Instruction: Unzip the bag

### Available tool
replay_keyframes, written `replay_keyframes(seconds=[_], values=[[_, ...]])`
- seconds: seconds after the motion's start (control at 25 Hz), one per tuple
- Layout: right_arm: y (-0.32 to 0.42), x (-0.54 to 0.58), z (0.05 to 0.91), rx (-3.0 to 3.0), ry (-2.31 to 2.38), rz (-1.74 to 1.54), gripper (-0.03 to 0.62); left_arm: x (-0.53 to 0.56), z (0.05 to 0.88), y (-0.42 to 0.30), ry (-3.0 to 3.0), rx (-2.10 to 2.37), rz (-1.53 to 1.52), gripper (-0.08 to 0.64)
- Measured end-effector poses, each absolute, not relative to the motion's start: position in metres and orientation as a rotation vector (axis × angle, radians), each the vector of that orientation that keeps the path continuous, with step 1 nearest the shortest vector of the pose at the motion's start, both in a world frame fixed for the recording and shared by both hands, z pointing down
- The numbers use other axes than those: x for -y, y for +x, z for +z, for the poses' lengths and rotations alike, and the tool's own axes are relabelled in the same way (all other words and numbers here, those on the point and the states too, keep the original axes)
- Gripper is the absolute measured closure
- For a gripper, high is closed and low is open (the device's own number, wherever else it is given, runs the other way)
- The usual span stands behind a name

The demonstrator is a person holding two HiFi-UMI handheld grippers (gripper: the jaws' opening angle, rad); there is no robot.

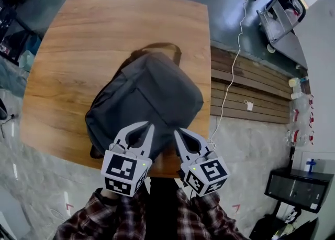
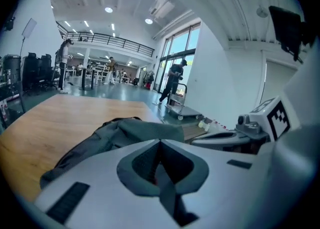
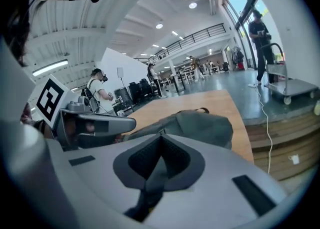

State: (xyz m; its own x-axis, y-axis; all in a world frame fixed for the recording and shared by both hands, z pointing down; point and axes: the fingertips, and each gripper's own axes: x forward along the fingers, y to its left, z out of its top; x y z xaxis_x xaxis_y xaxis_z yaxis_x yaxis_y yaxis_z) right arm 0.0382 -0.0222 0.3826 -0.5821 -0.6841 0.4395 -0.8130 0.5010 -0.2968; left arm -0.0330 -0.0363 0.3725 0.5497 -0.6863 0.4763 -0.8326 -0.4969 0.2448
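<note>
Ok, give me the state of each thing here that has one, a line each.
backpack: lying flat on the wooden table, no open zip showing.
left gripper: jaws together, nothing between them, at the backpack's near edge.
right gripper: jaws together, nothing between them, beside the left gripper.

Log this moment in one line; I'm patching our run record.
bag: on table | left gripper: shut, empty | right gripper: shut, empty | both at bag's near end | no zipper pull held
</note>
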Motion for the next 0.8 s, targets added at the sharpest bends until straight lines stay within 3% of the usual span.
replay_keyframes(seconds=[0.44, 0.8], values=[[0.059, 0.002, 0.462, 2.411, 1.253, 0.934, 0.584, 0.023, 0.497, -0.005, 2.220, 1.073, 0.754, 0.552], [0.079, -0.001, 0.484, 2.360, 1.300, 1.005, 0.584, 0.033, 0.531, 0.006, 2.207, 1.005, 0.787, 0.552]])
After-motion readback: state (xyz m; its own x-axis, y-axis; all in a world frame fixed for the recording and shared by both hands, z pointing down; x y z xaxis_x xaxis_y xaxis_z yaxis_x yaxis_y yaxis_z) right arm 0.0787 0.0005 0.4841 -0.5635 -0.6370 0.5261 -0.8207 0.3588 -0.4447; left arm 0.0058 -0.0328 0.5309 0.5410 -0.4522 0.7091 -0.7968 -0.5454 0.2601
